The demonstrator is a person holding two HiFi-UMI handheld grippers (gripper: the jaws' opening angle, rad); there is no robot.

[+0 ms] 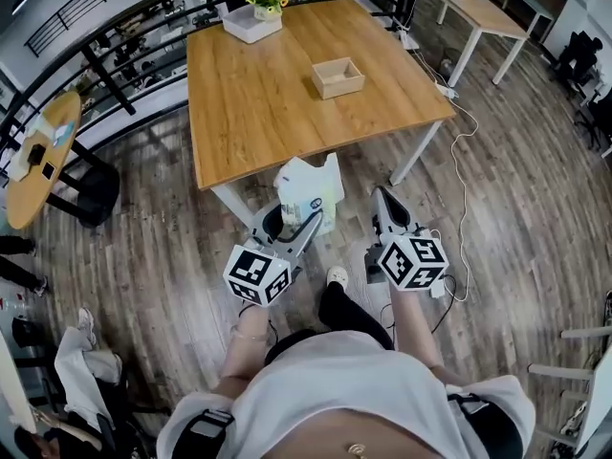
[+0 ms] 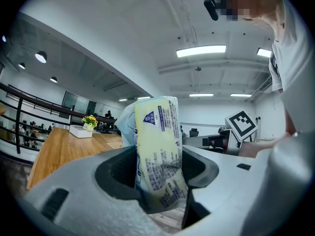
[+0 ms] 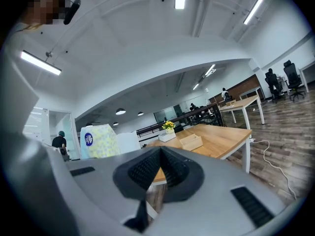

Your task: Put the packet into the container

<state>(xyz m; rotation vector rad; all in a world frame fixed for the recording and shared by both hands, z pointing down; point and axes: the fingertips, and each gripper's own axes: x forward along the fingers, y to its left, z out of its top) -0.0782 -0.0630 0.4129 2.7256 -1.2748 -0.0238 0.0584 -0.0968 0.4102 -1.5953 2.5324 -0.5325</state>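
A white and pale-yellow packet [image 1: 311,191] stands upright between the jaws of my left gripper [image 1: 296,226], which is shut on it. In the left gripper view the packet [image 2: 157,151] fills the gap of the left gripper [image 2: 160,183] and rises above it. My right gripper [image 1: 384,199] is held beside it, shut, with nothing between its jaws; in its own view the right gripper [image 3: 160,156] has its pads meeting. The container, a small open tan box [image 1: 338,76], sits on the wooden table [image 1: 258,103] ahead, also seen as the box [image 3: 191,141] in the right gripper view. Both grippers are short of the table's near edge.
A white planter with yellow flowers [image 1: 256,17] stands at the table's far edge. A round wooden table [image 1: 38,156] and black railing are at the left. A white cable [image 1: 464,189] trails on the floor by the table's right leg. Another long table [image 1: 478,12] stands at back right.
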